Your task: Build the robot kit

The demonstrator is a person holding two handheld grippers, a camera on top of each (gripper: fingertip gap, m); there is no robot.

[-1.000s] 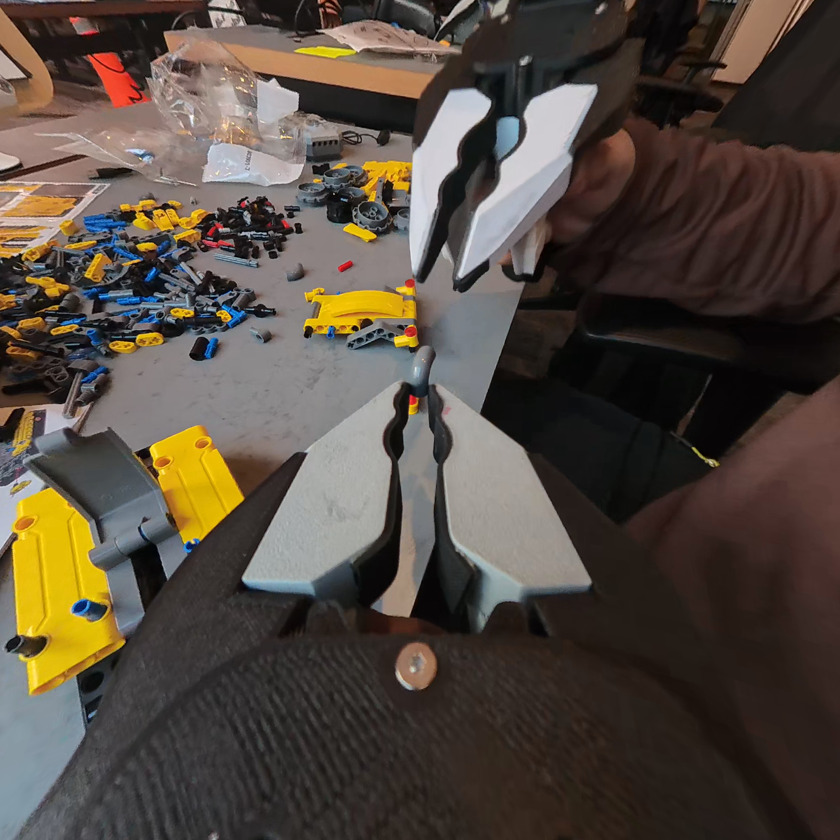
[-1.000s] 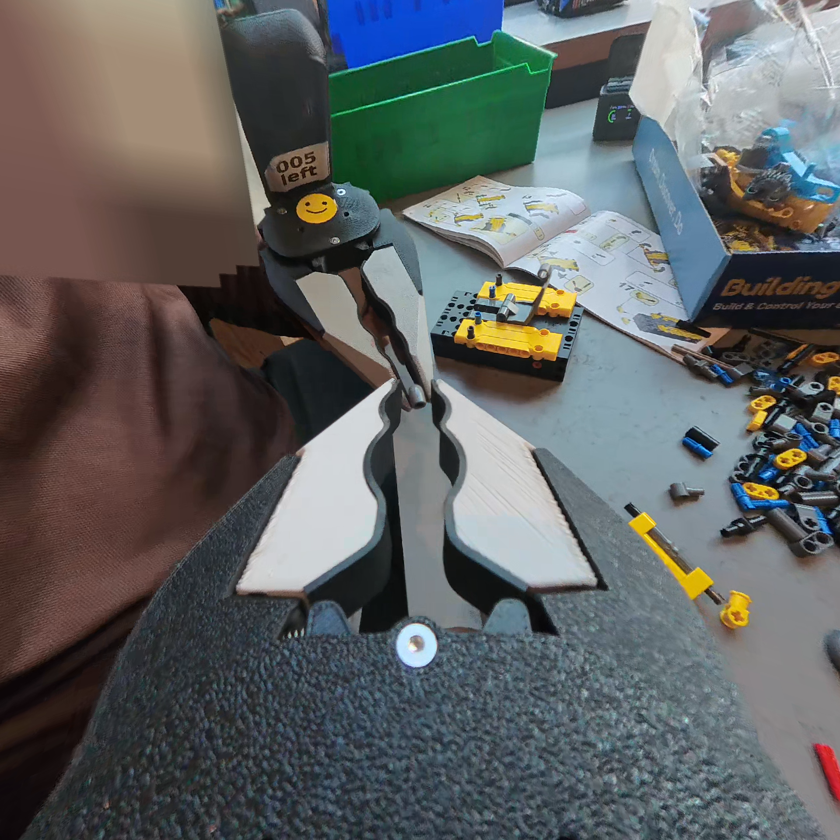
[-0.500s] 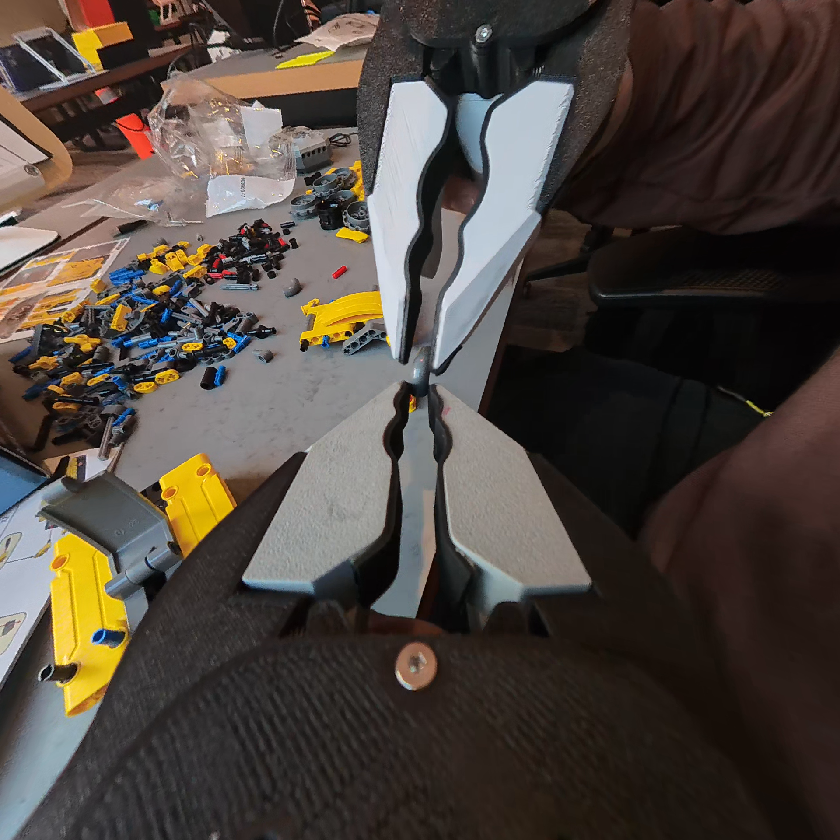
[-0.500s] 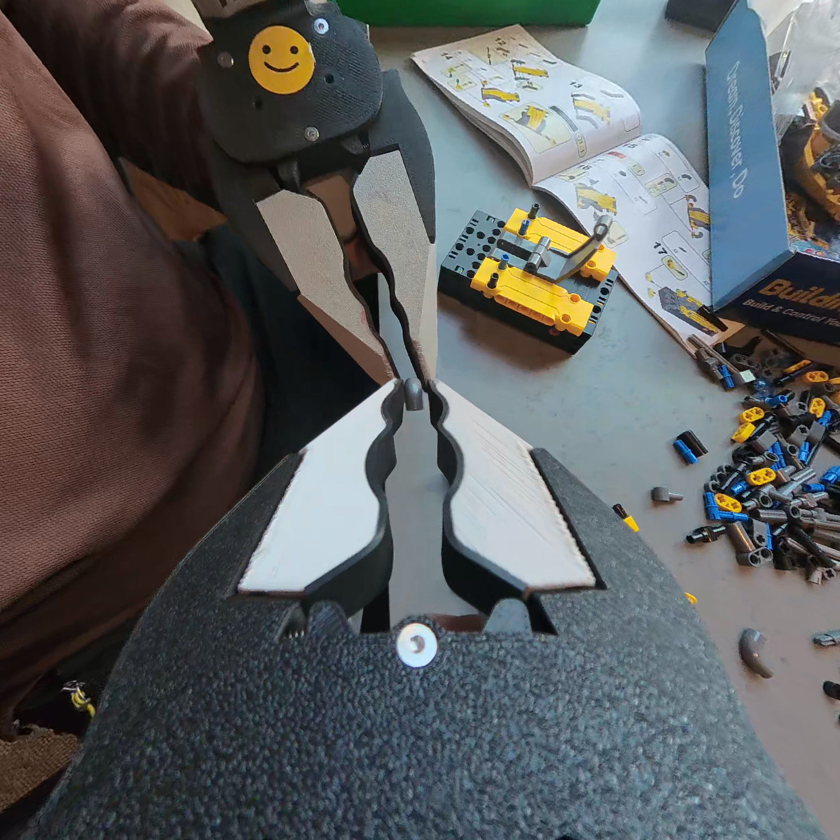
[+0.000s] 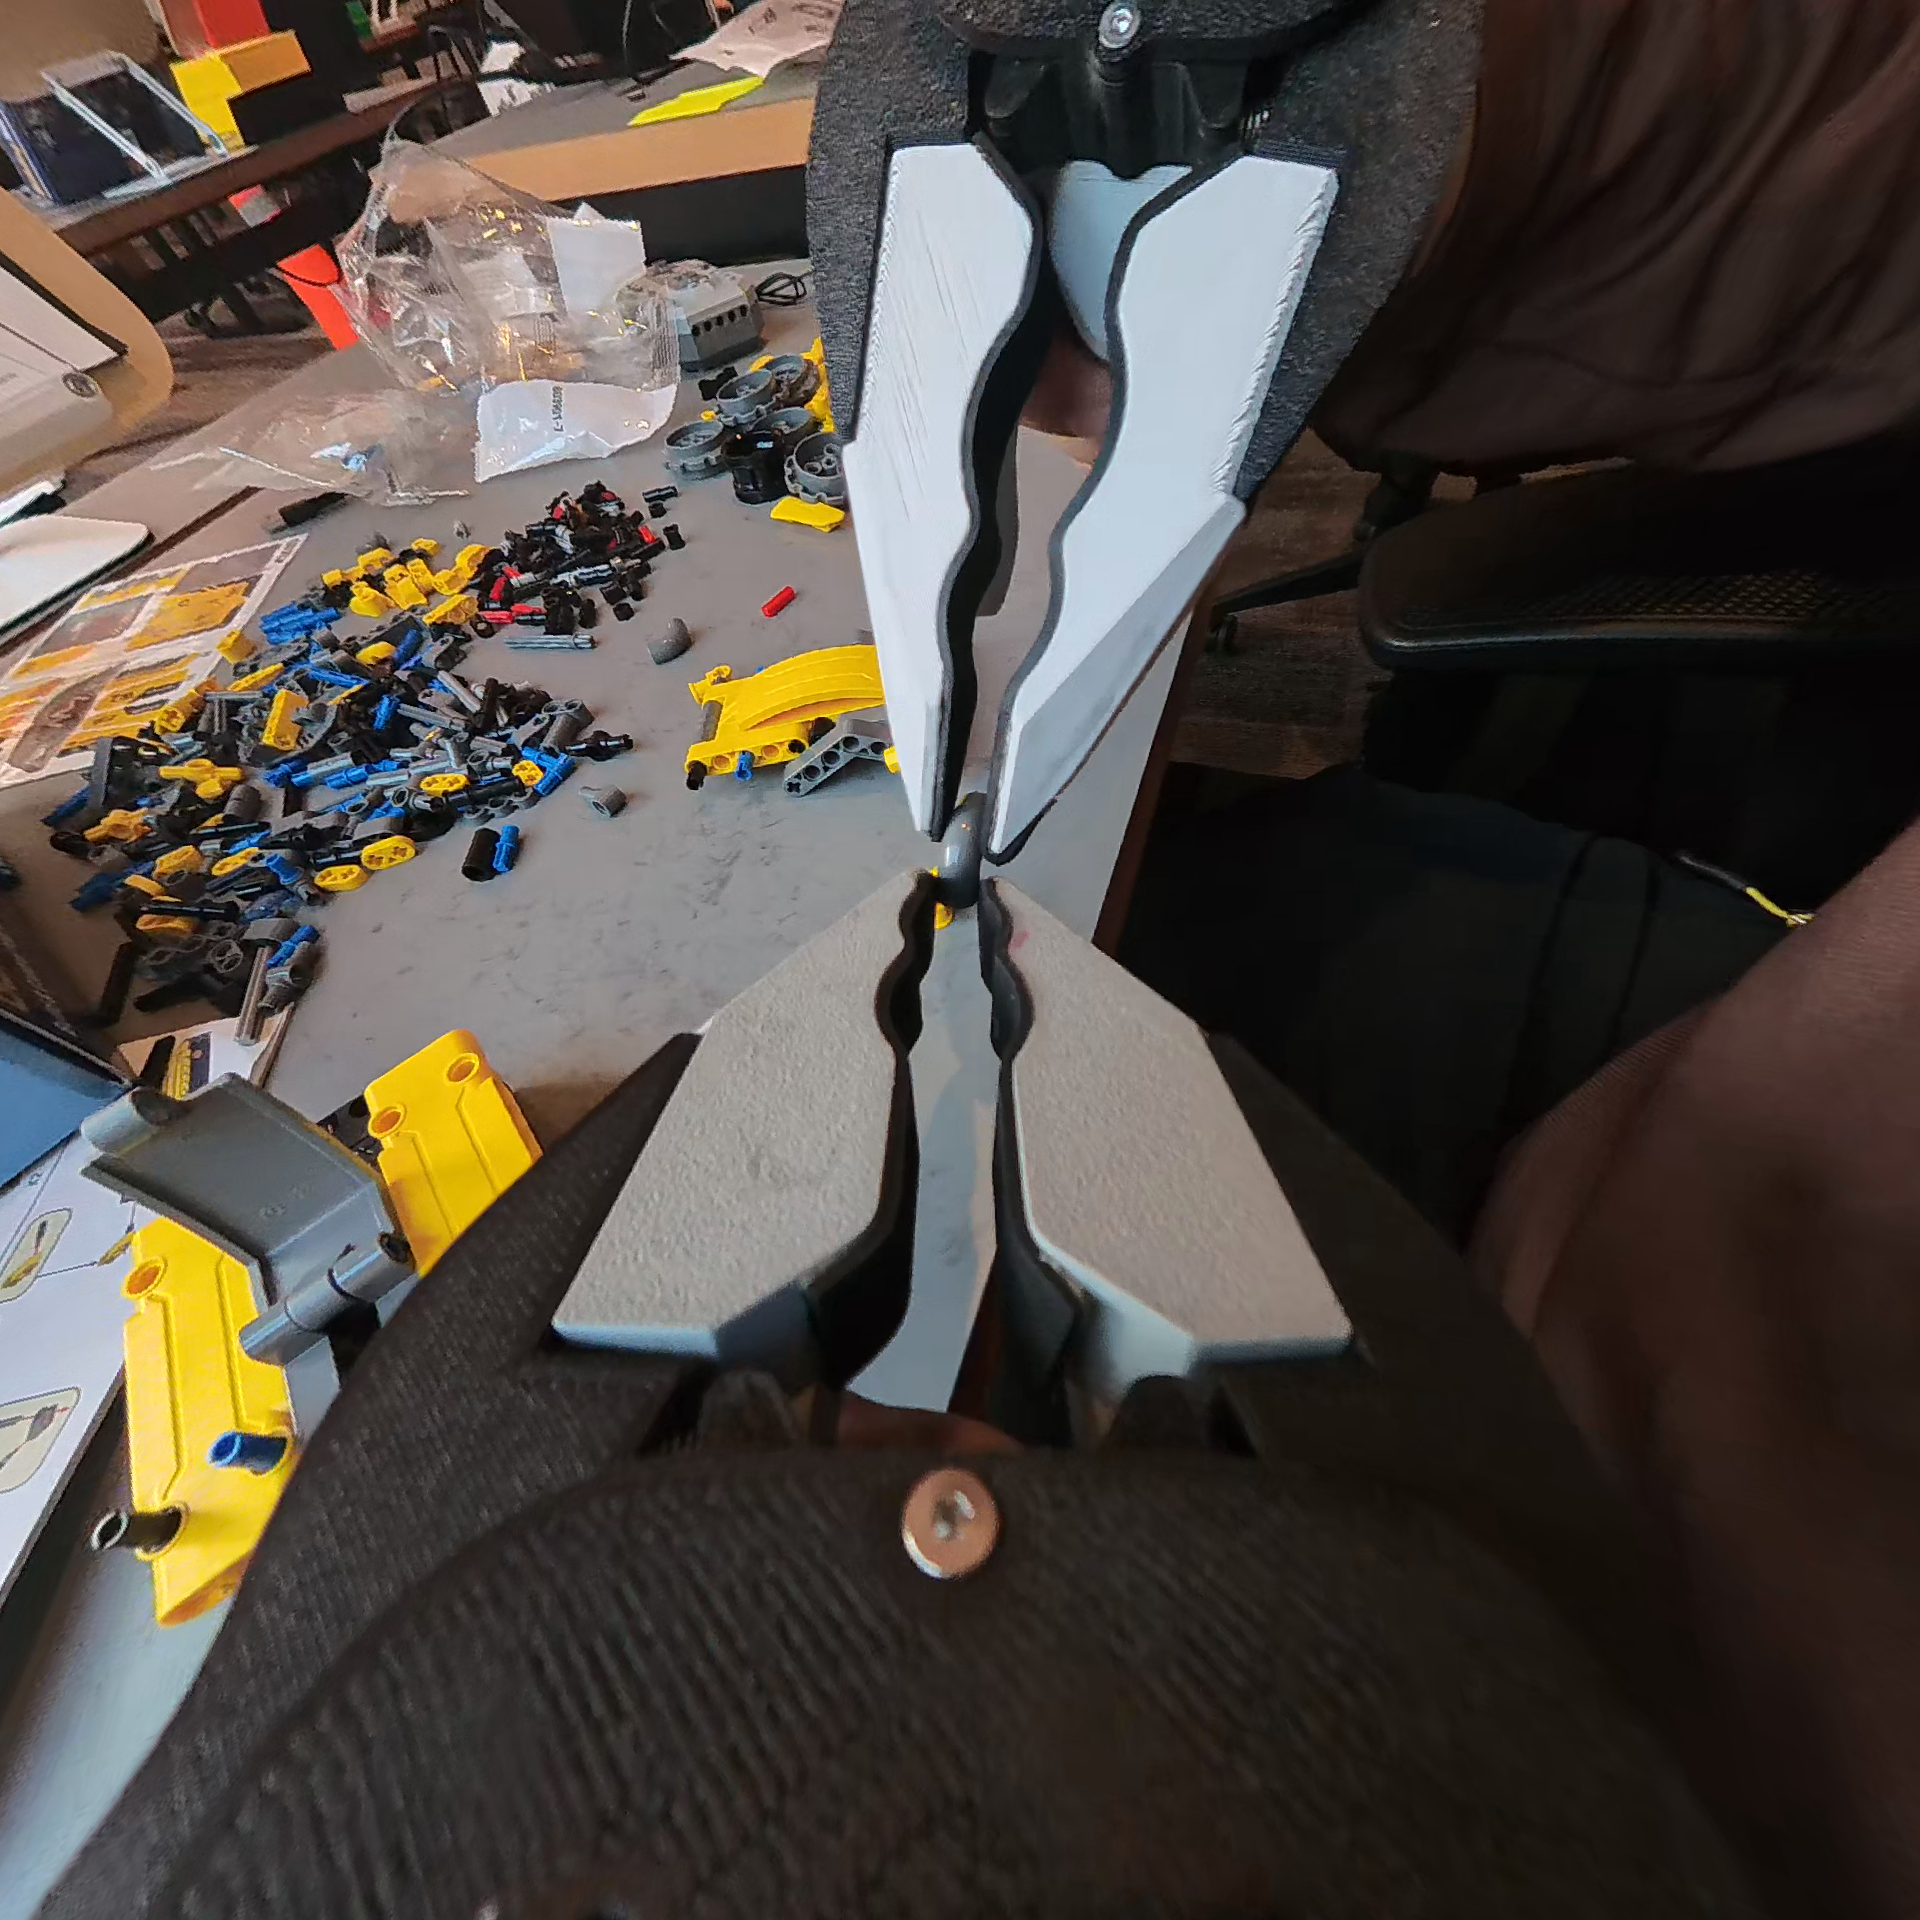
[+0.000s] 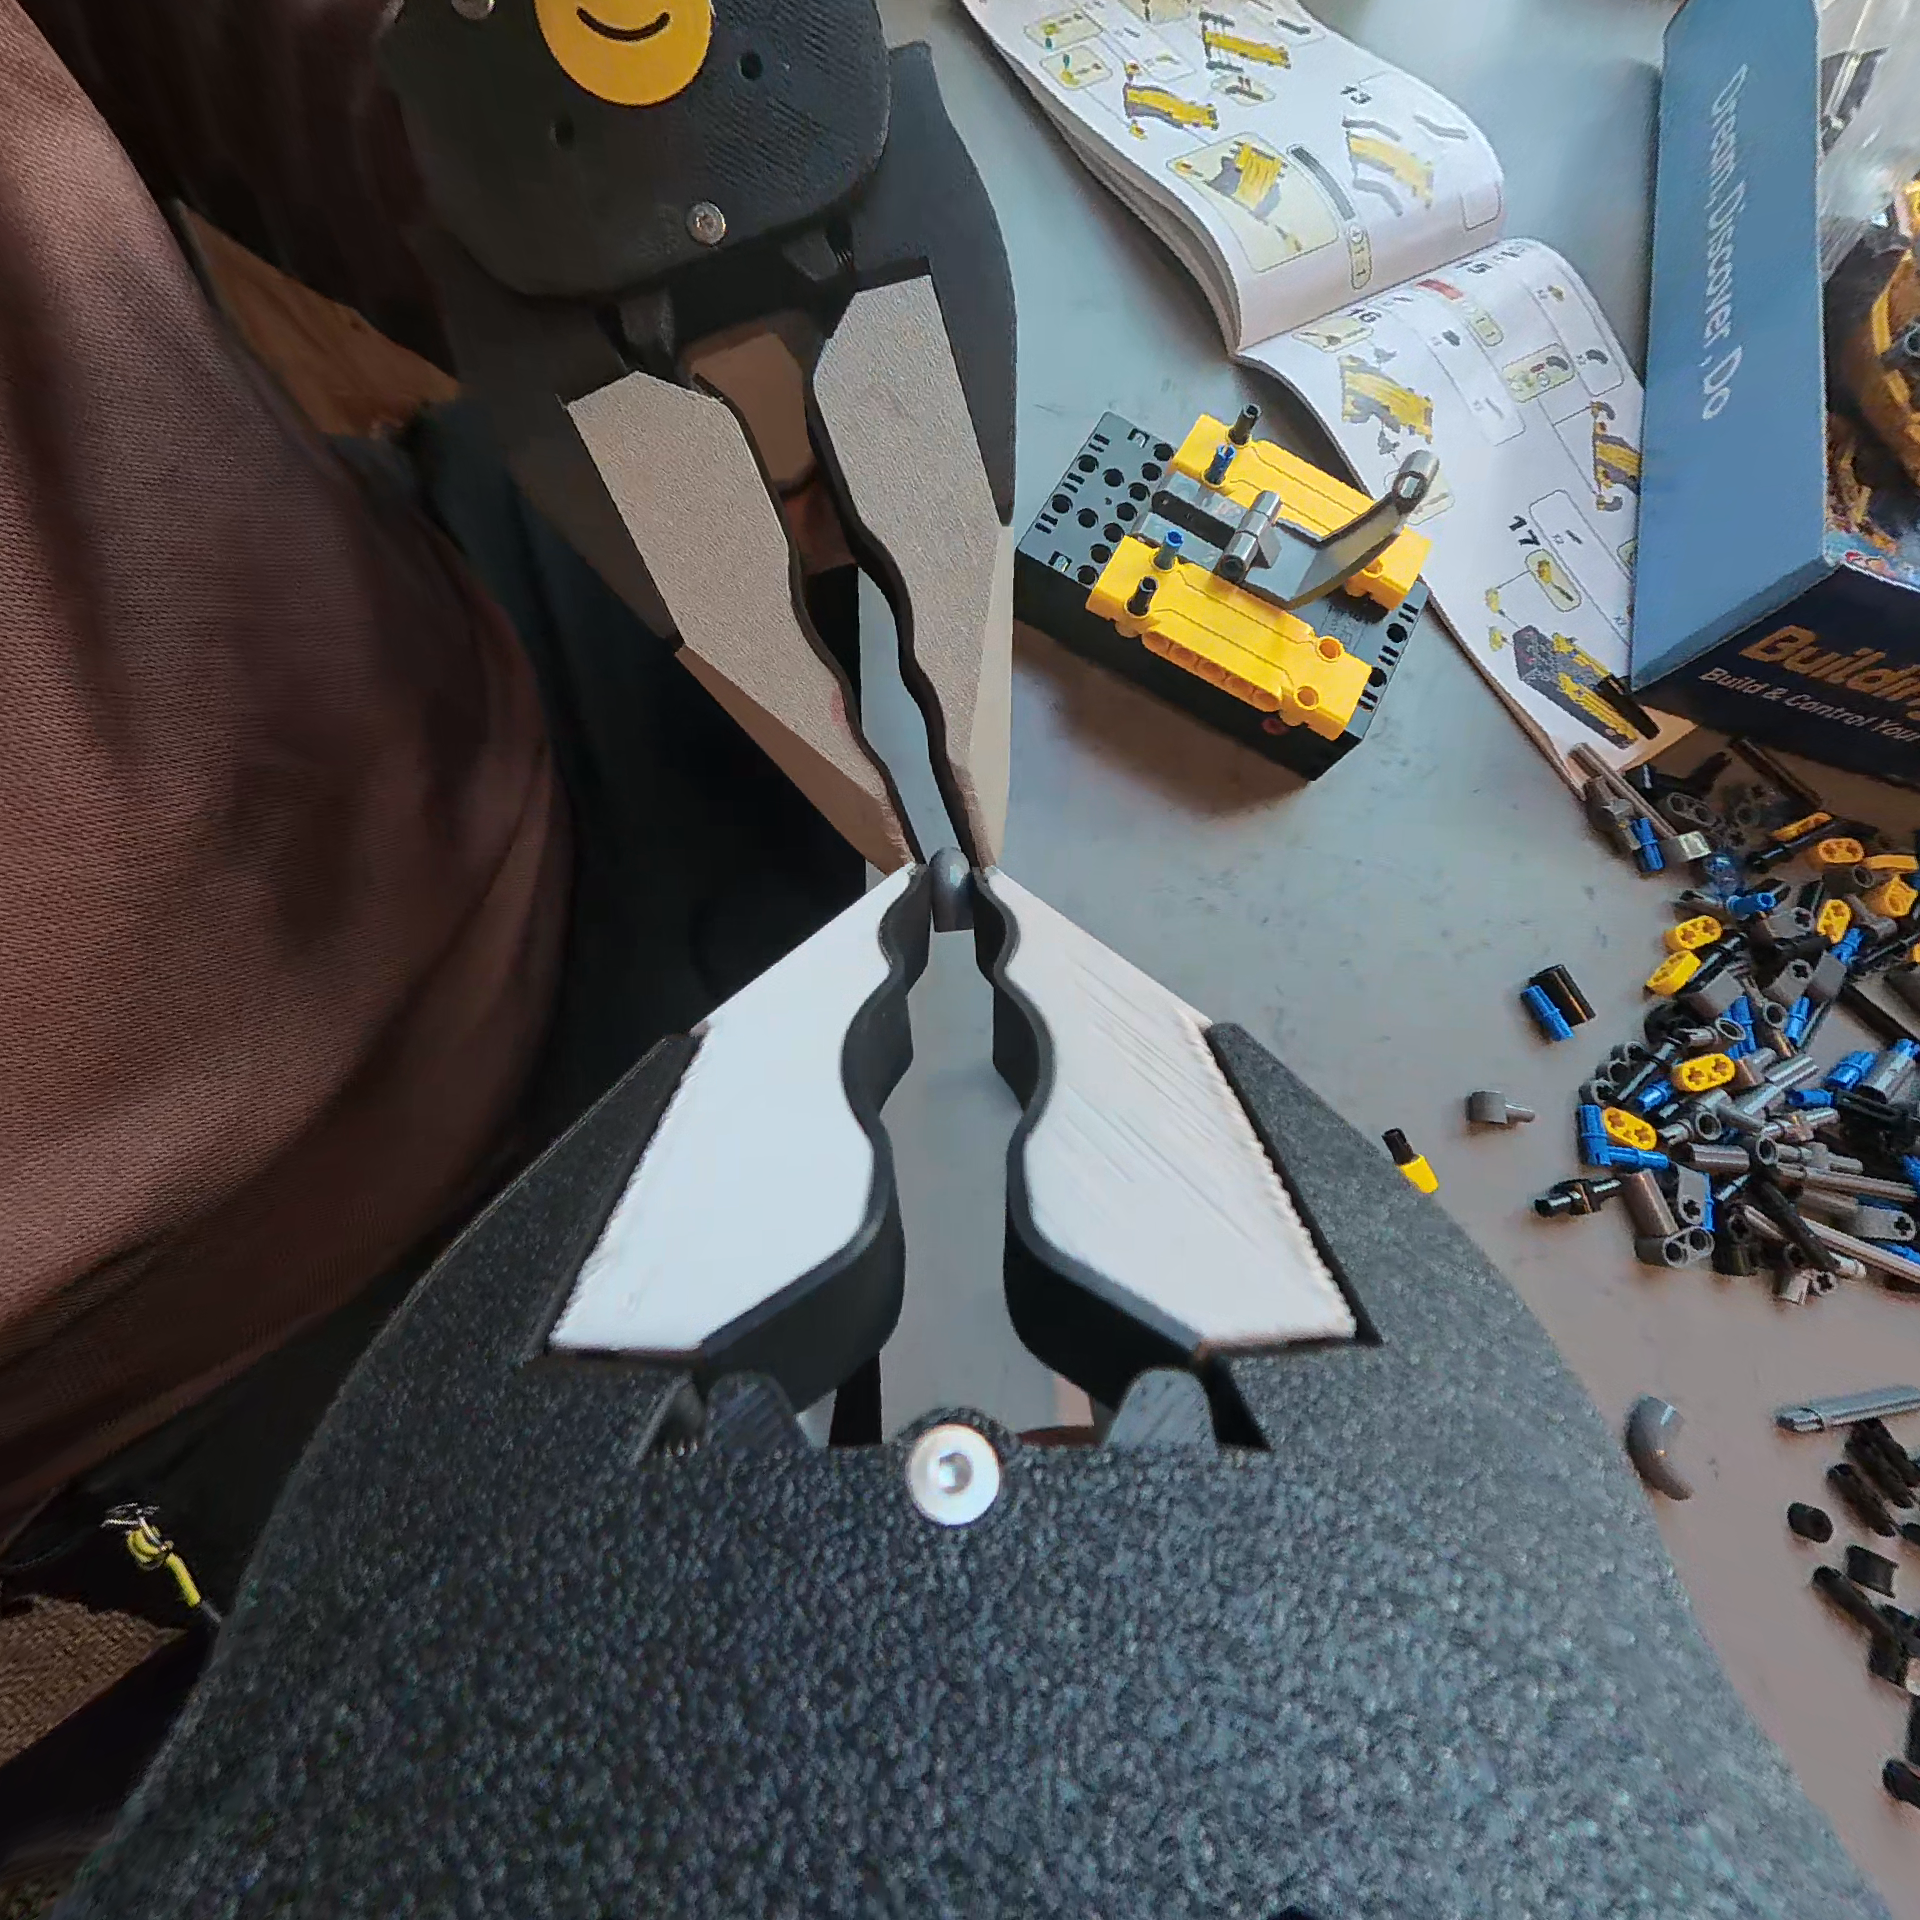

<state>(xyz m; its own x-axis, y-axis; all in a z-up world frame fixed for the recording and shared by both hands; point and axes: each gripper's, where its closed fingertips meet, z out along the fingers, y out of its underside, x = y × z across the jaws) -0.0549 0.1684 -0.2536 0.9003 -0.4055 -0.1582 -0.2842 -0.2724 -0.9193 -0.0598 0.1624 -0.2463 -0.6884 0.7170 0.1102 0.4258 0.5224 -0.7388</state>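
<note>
My left gripper (image 5: 956,894), with grey fingers, is shut on a small grey curved piece (image 5: 961,854) that has a yellow bit beneath it, held in the air near the table's edge. My right gripper (image 5: 966,826), with white fingers, comes down from above. Its tips close on the upper end of the same piece. In the right wrist view, my right gripper (image 6: 950,883) pinches the grey piece (image 6: 948,896), and the left gripper (image 6: 943,847) meets it tip to tip from above. A person's brown sleeve (image 6: 260,831) is beside both.
A heap of small loose parts (image 5: 343,727) covers the grey table (image 5: 623,966). A yellow curved panel (image 5: 790,707) lies near the edge. A yellow and black assembly (image 6: 1226,592), an open booklet (image 6: 1351,208) and a blue box (image 6: 1745,364) lie beyond. Plastic bags (image 5: 499,291) sit at the back. The grippers are tip to tip, or close to it.
The right gripper has moved in from a short way off until its tips meet the left gripper's, and has closed on the grey piece. The left gripper has kept its hold.
</note>
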